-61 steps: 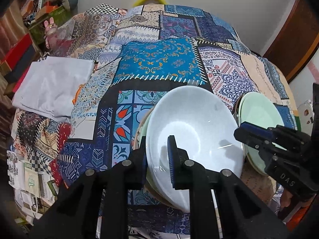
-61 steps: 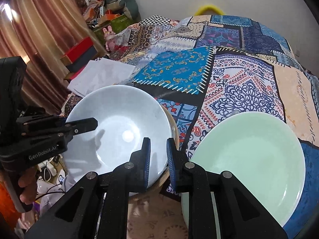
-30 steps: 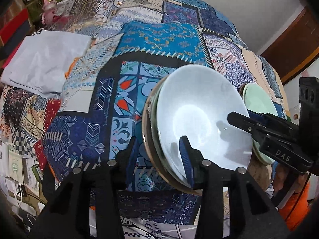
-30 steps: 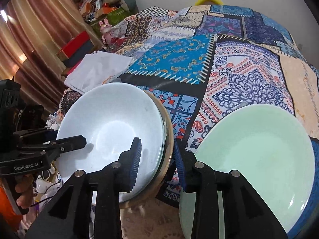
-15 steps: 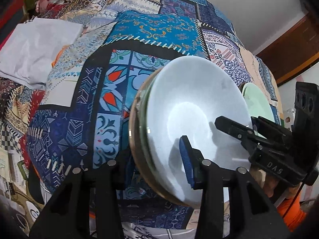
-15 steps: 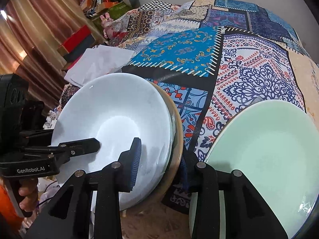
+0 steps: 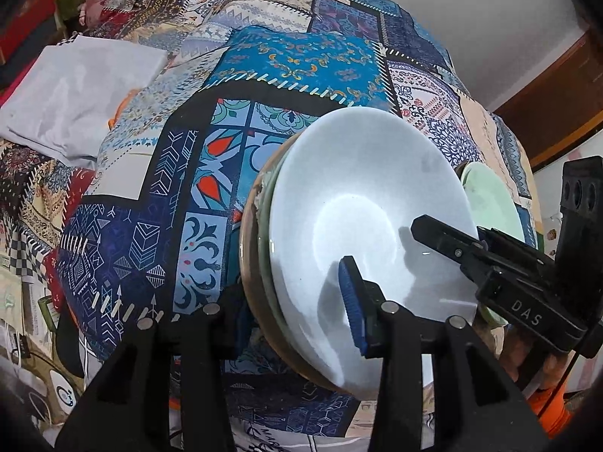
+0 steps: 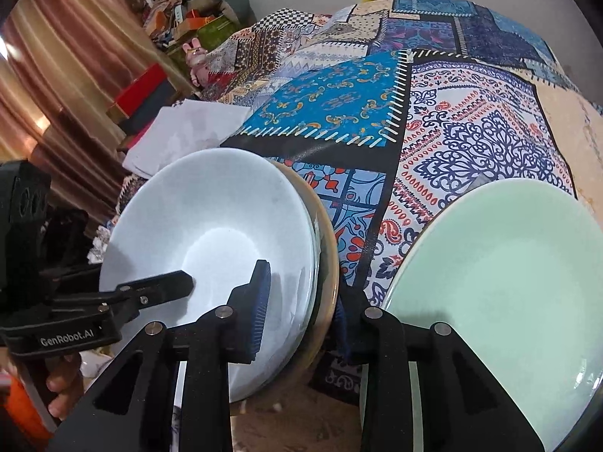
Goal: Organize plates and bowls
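1. The stack of dishes, topped by a white bowl, is off the patchwork quilt and tipped steeply near the quilt's near edge; two seconds ago it sat flat there.
2. The left gripper clamps the stack's near rim, one pad inside the bowl, one behind the tan bottom plate.
3. The right gripper straddles the opposite rim; its jaws have just been closing on the stack, now gripping it.
4. A pale green plate lies alone toward the quilt's right edge.
5. With both sides held, the stack looks ready to be carried; the tilt could let the bowl slide.
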`<state>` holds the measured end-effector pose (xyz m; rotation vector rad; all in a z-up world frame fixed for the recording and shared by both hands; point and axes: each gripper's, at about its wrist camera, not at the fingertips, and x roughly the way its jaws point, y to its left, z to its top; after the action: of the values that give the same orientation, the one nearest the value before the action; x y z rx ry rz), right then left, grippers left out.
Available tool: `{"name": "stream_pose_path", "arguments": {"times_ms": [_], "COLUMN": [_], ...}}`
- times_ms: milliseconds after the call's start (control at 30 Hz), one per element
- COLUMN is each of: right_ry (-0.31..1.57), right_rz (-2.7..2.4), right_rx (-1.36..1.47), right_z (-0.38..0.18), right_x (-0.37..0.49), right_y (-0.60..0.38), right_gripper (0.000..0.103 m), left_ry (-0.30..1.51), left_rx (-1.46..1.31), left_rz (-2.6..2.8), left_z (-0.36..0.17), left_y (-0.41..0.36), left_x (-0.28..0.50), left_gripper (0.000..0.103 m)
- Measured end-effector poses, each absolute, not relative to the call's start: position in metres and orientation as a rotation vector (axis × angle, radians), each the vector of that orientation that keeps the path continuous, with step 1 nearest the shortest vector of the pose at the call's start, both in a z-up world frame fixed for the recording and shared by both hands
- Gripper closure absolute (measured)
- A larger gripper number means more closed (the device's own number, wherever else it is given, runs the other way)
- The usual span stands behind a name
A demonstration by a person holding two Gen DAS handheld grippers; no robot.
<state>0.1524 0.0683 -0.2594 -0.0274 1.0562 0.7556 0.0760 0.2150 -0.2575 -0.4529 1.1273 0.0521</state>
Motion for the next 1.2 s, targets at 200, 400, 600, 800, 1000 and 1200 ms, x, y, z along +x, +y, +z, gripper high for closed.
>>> {"name": "stream_pose_path", "arguments": {"times_ms": [200,400,600,800,1000,1200], "right_ry": [1.04,1.019,0.999,0.979,0.964,0.947], "right_rz": [0.754,0.749,0.747,0.74,0.733,0.717], "right_rx": [-0.019,-0.009,0.0,0.005,0.019,0.036], "right_z": [-0.253,-0.244,-0.234,-0.226,-0.217,-0.21], "right_x": [0.152,0.153,0.151,0.151,0.151,0.15], "right_y": [0.067,0.064,0.058,0.052,0.041,0.026], "right_gripper": [0.075,0.075,0.075,0.075,0.075,0.075], "left_ry": [1.112,1.09,1.08,1.063,1.051,1.042], "left_rx": [-0.45,-0.446,-0.444,-0.432,-0.409,-0.391], "left_rz": [0.049,0.043,0.035,0.029,0.02,0.001], "left_z": [-0.251,-0.241,-0.232,-0.222,-0.213,-0.205], "left_y": [0.213,0.21,0.207,0.2,0.19,0.174], "left_x": [0.077,0.079,0.08,0.081,0.084,0.088], "left_gripper": [0.061,0.061,0.061,0.061,0.061,0.061]}}
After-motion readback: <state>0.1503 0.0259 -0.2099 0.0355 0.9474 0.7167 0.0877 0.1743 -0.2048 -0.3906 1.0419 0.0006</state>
